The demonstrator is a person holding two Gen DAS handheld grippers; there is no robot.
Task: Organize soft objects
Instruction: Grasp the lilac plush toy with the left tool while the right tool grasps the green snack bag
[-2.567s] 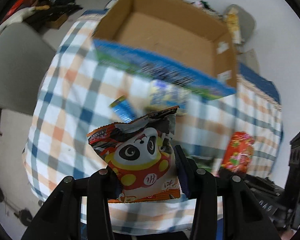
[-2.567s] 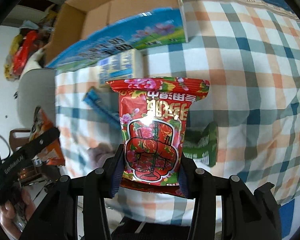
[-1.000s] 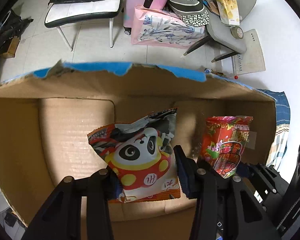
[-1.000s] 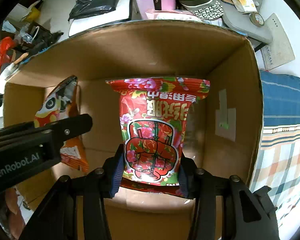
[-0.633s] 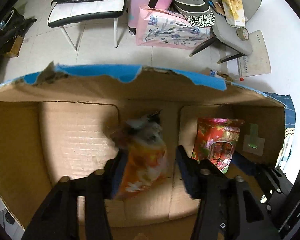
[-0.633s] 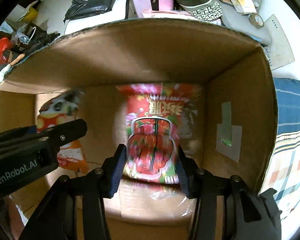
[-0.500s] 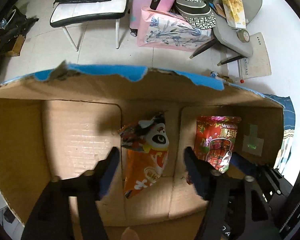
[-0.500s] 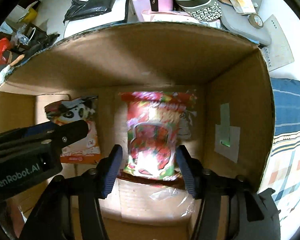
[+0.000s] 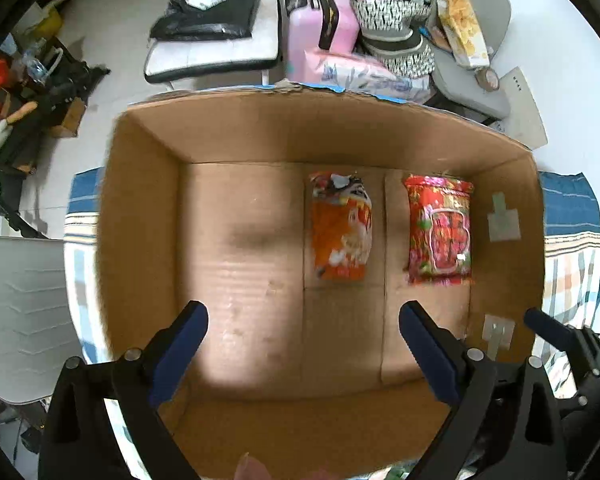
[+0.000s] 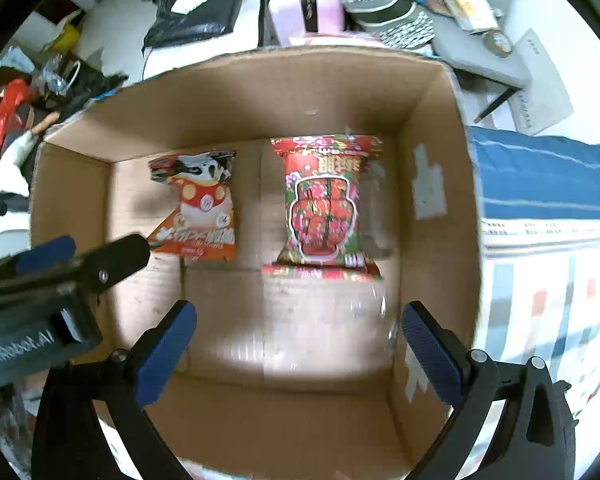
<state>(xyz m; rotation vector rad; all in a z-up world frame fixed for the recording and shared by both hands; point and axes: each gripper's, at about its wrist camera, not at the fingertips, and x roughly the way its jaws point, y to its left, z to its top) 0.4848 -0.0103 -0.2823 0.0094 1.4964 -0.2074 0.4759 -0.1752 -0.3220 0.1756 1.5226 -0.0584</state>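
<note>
An orange panda snack bag (image 9: 341,227) (image 10: 200,204) and a red flowered snack bag (image 9: 439,229) (image 10: 323,204) lie flat, side by side, on the floor of an open cardboard box (image 9: 236,148) (image 10: 260,92). Above the box my left gripper (image 9: 303,325) points straight down, its jaws still opening, with nothing between them. My right gripper (image 10: 299,322) hangs over the red bag, jaws also opening and empty. The left gripper (image 10: 60,264) shows at the left edge of the right wrist view. Part of the right gripper (image 9: 556,332) shows at the right of the left wrist view.
The box stands on a checked cloth (image 10: 548,304) with a blue border (image 10: 540,168). Beyond the box, on the white floor, are a pink suitcase (image 9: 320,20), patterned bags (image 9: 392,52), a black bag on a bench (image 9: 216,12) and a grey chair (image 9: 24,304).
Both grippers carried their bags over the box, opened and let them drop onto its floor. Both have since risen, so the box looks smaller, and their jaws stand much wider.
</note>
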